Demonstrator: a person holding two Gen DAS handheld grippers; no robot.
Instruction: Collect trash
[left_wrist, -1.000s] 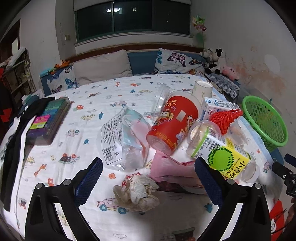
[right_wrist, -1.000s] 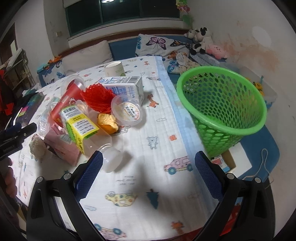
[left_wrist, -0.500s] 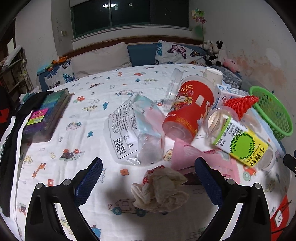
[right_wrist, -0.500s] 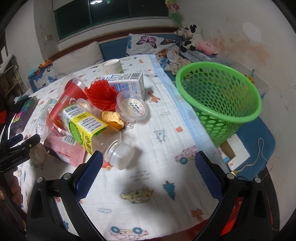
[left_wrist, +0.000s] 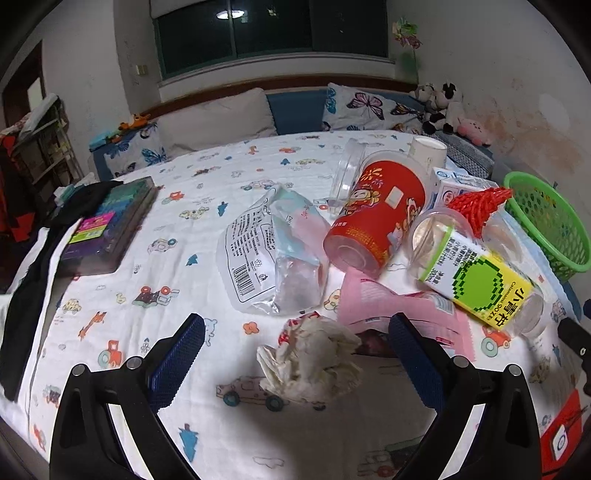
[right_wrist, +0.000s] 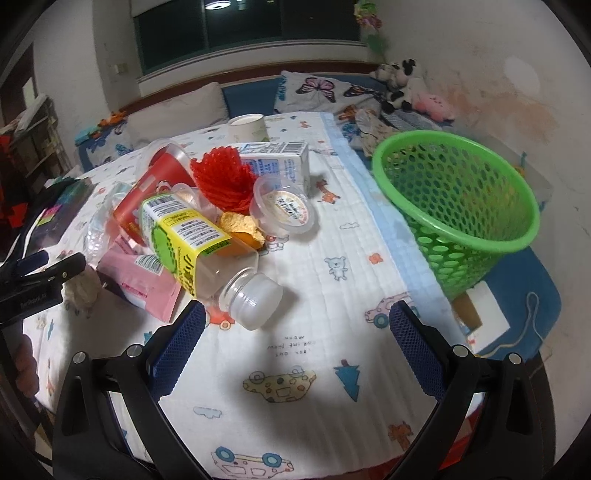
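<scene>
Since a moment ago both my tools have eased forward, so the crumpled tissue (left_wrist: 312, 360) now sits between the spread fingers of my left gripper (left_wrist: 295, 354), which holds nothing, and the drink bottle (right_wrist: 207, 254) has come nearer my right gripper (right_wrist: 295, 338), also wide apart and empty. From the left: a flat dark box (left_wrist: 107, 229) lies near the bed's edge, then a clear plastic bag (left_wrist: 269, 254) lies flat, then the red canister (left_wrist: 380, 221) lies on its side, open mouth toward me. The bottle lies on its side too, long axis running diagonally, its cap (right_wrist: 255, 299) pointing toward my right gripper, its base against the canister. Behind it sit a red mesh (right_wrist: 225, 179), a milk carton (right_wrist: 277, 164) and a small lidded cup (right_wrist: 284, 210). Furthest right, the green basket (right_wrist: 458, 192) stands tilted off the bed's edge. All this rests on a white cartoon-print sheet (right_wrist: 332, 258); pillows (left_wrist: 218, 118), a dark window (left_wrist: 266, 29) and a stained wall (right_wrist: 517, 110) lie beyond.
</scene>
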